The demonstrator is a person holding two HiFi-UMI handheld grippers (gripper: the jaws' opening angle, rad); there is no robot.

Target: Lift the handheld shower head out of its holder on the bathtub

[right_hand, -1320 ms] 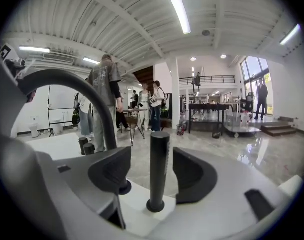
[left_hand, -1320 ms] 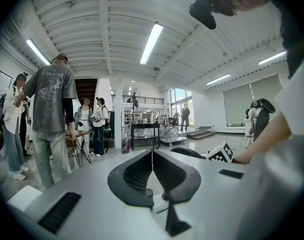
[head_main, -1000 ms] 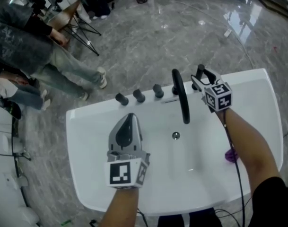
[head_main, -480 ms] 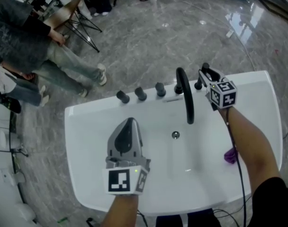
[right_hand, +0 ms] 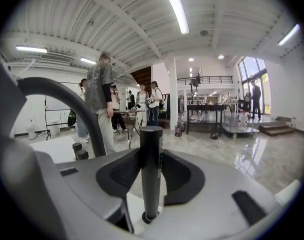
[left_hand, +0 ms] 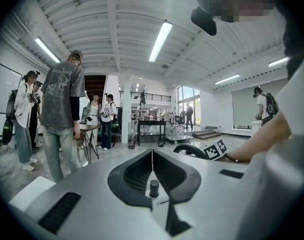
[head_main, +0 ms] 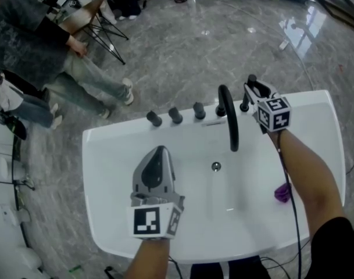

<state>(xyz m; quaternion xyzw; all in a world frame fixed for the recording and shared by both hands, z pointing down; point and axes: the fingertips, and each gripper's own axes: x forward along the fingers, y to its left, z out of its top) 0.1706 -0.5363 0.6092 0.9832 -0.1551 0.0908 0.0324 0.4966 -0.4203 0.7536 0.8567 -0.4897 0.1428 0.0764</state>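
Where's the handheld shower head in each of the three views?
Head view: handheld shower head upper right, on the bathtub's back rim, just right of the black spout.
Left gripper view: not made out.
Right gripper view: dead centre, upright.
Shared landmark: the curved black spout, right of centre in the left gripper view, upper left in the right gripper view.

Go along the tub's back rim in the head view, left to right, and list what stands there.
left knob → middle knob → right knob → curved spout → handheld shower head, between the jaws of the right gripper, which have just closed on it.
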